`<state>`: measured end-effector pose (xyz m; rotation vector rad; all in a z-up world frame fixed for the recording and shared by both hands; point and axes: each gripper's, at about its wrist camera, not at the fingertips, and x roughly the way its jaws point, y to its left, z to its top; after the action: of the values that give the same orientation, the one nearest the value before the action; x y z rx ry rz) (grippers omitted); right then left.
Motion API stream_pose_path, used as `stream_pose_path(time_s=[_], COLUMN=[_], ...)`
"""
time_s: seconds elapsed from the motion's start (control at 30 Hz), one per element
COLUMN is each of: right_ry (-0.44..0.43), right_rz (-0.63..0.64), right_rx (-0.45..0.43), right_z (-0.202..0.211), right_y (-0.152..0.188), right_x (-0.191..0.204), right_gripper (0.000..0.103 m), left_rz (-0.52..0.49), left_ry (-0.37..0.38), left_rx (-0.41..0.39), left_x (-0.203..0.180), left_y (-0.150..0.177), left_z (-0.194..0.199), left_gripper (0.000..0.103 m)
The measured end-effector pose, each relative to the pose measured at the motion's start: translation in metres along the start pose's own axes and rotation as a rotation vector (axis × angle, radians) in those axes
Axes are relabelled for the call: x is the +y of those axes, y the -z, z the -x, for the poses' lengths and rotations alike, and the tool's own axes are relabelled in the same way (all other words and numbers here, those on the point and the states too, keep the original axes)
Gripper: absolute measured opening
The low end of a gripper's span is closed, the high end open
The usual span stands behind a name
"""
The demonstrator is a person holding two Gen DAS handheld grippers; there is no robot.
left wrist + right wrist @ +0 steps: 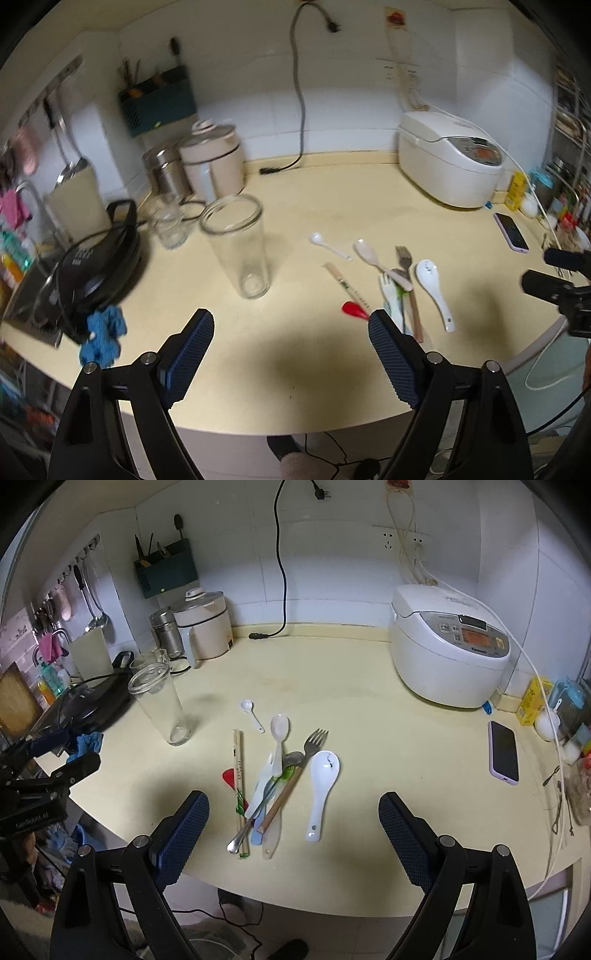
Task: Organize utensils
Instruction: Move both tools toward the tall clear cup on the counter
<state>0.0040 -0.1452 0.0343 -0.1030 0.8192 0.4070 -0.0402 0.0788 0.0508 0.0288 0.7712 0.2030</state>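
Utensils (pixel 275 782) lie loose mid-counter, most in a crossed pile: fork (pixel 314 746), steel spoon, chopsticks (pixel 238 775), plastic pieces overlapping. Big white spoon (pixel 321 790) sits just beside the pile, small white spoon (pixel 251 710) apart behind it, red spoon (pixel 229 777) part-hidden under the chopsticks. Tall glass (pixel 162 705) stands upright left of the pile, empty; likely the target.

Left gripper (pixel 291 343) and right gripper (pixel 293 825): both jaws spread wide, nothing held, both hovering off the near counter edge.

Risks, my read:
- Pile is interlocked. Pinching one handle probably drags neighbours or flicks them off the near edge; some handle ends lie close to it.
- Flat thin handles on a hard counter: pads may skate over them instead of getting under. Steel spoon and fork look the slickest.
- Glass is tall, narrow-based, unsupported. Dropping a long item in off-axis or bumping the rim could tip it. Left gripper should steady it.
- Left view is blurred, so its aim on the glass is uncertain.
- Start with the isolated white spoons, not the pile.
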Motion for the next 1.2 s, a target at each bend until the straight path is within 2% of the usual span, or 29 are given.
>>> stream_pose_path(time_s=[0.13, 0.23, 0.43, 0.8, 1.2], right_ry=[0.030, 0.032, 0.036, 0.042, 0.031], right_rz=[-0.024, -0.049, -0.032, 0.008, -0.076], right_rx=[0.027, 0.014, 0.010, -0.001, 0.001], right_z=[-0.004, 0.000, -0.001, -0.005, -0.006], right_y=[0.007, 0.004, 0.005, 0.009, 0.020], right_x=[-0.004, -0.009, -0.005, 0.010, 0.004], right_gripper=[0.094, 0.094, 0.094, 0.094, 0.094], left_rz=[0.058, 0.092, 0.119, 0.071, 0.022], left_ry=[-0.020, -0.030, -0.029, 0.010, 0.020], left_rx=[0.023, 0.018, 0.025, 0.004, 0.008], left_x=[0.012, 0.017, 0.022, 0.007, -0.001], left_y=[0.004, 0.003, 0.004, 0.003, 0.014], left_z=[-0.004, -0.003, -0.015, -0.024, -0.015], left_gripper=[0.088, 0.088, 0.088, 0.088, 0.088])
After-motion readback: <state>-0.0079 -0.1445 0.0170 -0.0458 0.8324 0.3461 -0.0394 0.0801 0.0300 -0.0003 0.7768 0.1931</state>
